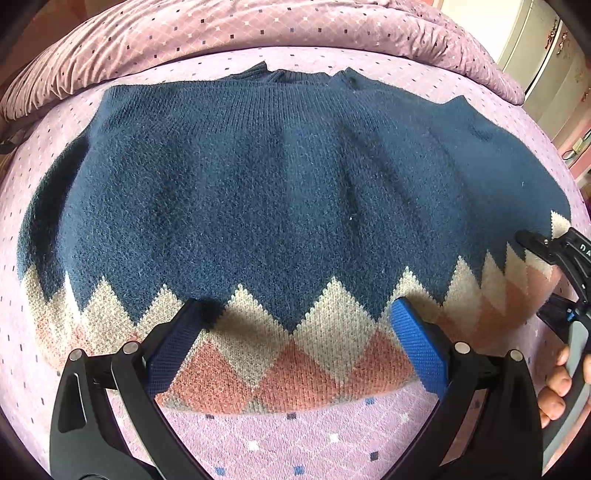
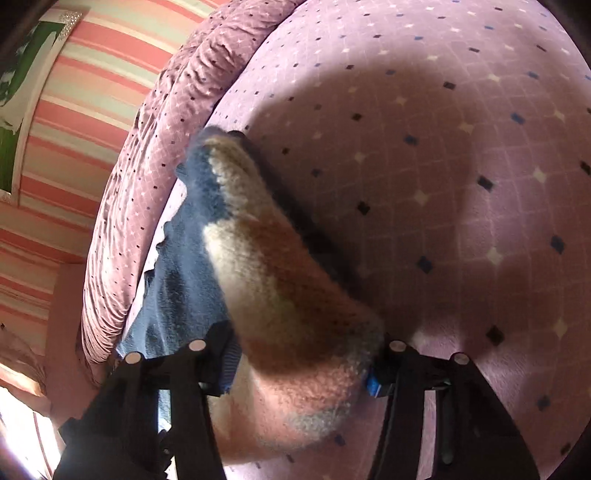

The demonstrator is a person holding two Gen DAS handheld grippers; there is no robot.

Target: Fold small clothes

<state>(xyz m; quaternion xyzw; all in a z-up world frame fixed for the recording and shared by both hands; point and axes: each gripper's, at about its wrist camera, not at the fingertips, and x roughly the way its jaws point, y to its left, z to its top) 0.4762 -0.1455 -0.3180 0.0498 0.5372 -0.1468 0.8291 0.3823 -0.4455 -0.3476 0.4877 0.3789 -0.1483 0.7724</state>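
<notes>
A small knitted sweater [image 1: 277, 192], navy with a beige and salmon diamond band along its hem, lies flat on the pink patterned bed sheet [image 1: 295, 443]. My left gripper [image 1: 299, 317] is open, its blue-padded fingers [image 1: 417, 343] resting over the hem band, one on each side. My right gripper [image 1: 532, 240] shows at the sweater's right edge, held by a hand. In the right wrist view, the right gripper [image 2: 303, 373] has the sweater's hem [image 2: 288, 302] bunched between its fingers, with the blue pads mostly hidden by knit.
A rolled pink quilt [image 1: 258, 29] lies along the far side of the bed and also shows in the right wrist view [image 2: 147, 147]. A striped pink wall [image 2: 74, 110] is behind it. A white cabinet [image 1: 546, 48] stands at the far right.
</notes>
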